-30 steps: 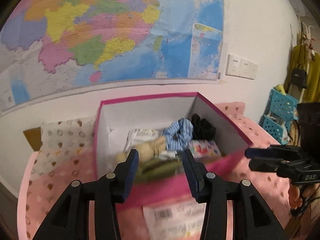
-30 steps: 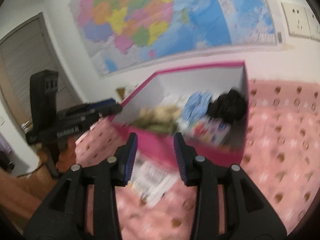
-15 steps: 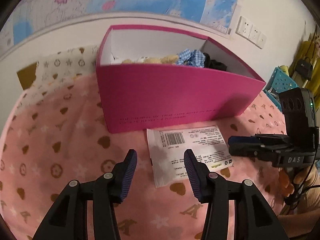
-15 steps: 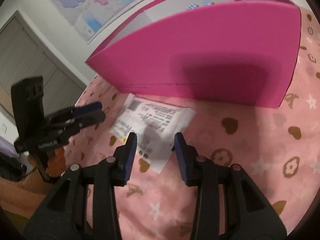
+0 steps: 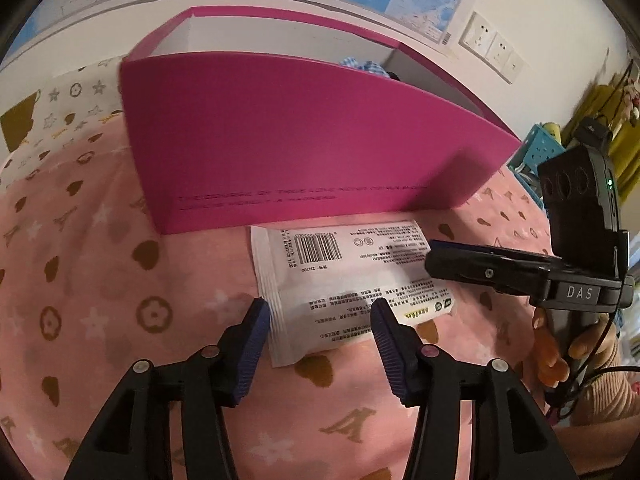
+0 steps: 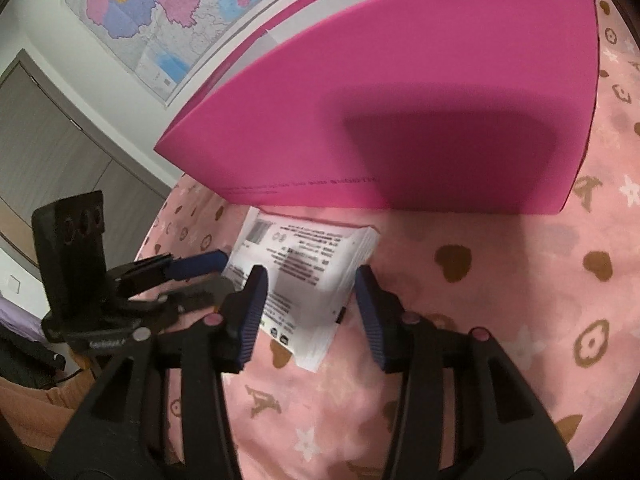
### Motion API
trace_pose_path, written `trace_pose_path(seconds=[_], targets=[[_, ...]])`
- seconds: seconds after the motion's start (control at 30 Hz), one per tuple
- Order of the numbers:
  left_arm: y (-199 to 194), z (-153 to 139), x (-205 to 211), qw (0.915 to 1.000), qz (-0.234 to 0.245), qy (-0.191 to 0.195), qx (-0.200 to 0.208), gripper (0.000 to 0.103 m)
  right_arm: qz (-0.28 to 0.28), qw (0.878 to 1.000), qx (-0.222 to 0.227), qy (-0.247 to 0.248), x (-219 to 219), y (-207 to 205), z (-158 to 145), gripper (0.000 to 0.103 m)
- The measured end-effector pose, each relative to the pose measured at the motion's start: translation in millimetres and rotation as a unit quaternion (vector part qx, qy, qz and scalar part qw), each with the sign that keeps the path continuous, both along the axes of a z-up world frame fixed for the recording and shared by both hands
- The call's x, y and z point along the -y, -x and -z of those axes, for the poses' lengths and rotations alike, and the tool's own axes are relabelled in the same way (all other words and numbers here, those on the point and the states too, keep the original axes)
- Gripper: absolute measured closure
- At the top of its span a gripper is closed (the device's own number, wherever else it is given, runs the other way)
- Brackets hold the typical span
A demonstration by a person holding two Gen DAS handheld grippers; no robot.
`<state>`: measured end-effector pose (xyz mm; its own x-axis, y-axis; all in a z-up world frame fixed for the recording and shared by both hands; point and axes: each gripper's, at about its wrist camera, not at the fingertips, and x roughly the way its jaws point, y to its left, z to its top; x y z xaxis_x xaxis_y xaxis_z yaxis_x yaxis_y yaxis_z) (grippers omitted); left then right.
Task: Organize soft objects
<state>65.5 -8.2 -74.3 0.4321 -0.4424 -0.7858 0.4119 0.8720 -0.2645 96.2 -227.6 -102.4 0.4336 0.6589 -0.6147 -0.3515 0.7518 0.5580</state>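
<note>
A flat white packet [image 5: 352, 276] with a barcode and printed text lies on the pink blanket just in front of a magenta box [image 5: 300, 140]. A bit of blue checked fabric [image 5: 362, 65] shows over the box's rim; the other contents are hidden. My left gripper [image 5: 320, 312] hangs low over the packet's near end. Its jaws are opening and the pads touch nothing. My right gripper [image 6: 310, 280] straddles the same packet [image 6: 304, 248] from the other side. Its jaws are opening too, clear of the packet. Each gripper shows in the other's view, the right gripper [image 5: 434, 252] and the left gripper [image 6: 218, 272].
The pink patterned blanket [image 5: 100, 280] covers the surface around the magenta box [image 6: 400, 100]. A cream patterned pillow [image 5: 72, 96] lies at the back left. Behind are a wall map [image 6: 160, 8] and wall sockets [image 5: 490, 46]. A teal basket [image 5: 540, 148] stands to the right.
Both grippers have sunk and tipped down, from looking into the box to hovering over the white packet in front of it. Both pairs of jaws stand wider.
</note>
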Motion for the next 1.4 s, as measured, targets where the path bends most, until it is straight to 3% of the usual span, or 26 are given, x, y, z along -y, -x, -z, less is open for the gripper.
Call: trace_pose_path(seconds=[0.33,0.43,0.6,0.8,0.97,1.07,1.17,1.23,1.4], targets=[[10,-1,7,0.9997,0.018,0.014,-0.005,0.05,0.003,1.0,0.01,0.007,8,10,-4,0.054],[17,-7,14,0.9985,0.04,0.039,-0.003,0.053,-0.005,1.0,0.013,-0.012,13,15,-7,0.055],[26,-17,34,0.998,0.055,0.012,0.026,0.053,-0.018,0.999,0.032,0.001,6,25,-17,0.055],[20,-19,13,0.9993,0.013,-0.003,0.034,0.053,0.012,1.0,0.018,0.012,14,20,-11,0.055],[9,-6,-2,0.9999,-0.006,-0.01,0.006,0.053,0.008,1.0,0.009,0.026,7,15,-4,0.055],[7,0,2,1.0,0.003,-0.002,-0.007,0.052,0.016,1.0,0.011,0.02,7,12,-4,0.055],[8,1,6,0.9999,0.012,0.006,-0.004,0.043,0.018,1.0,0.006,0.007,9,10,-2,0.052],[7,1,7,0.9998,0.015,0.015,-0.005,0.042,0.012,1.0,0.003,-0.004,8,11,-2,0.046],[9,2,12,0.9997,0.019,0.012,0.0,0.042,-0.007,0.998,-0.002,-0.061,12,13,1,0.046]])
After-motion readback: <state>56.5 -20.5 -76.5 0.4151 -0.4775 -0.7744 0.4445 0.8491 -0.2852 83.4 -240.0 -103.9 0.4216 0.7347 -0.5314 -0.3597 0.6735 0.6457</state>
